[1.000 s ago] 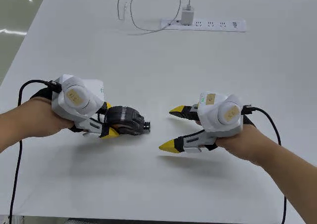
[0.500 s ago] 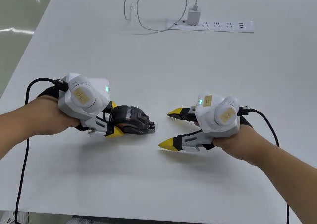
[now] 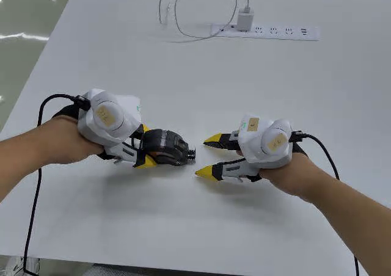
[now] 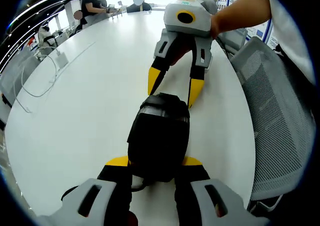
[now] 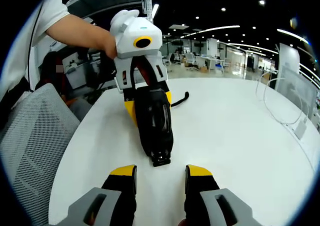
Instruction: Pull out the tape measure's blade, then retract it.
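The left gripper [image 3: 146,146] is clamped across the body of the black tape measure [image 3: 165,148]. The tape measure rests on the white desk [image 3: 183,227] with its blade end pointing at the right gripper [image 3: 202,157]. Over the last second the right gripper has crept in toward the tape measure and its jaws have drawn narrower, though a clear gap remains between them. They now bracket the space just beside the tape measure's hook [image 5: 161,161] without touching it. The blade seems fully wound in, as far as the small hook end shows. I judge the pull has not begun, and the next step is to pinch the hook.
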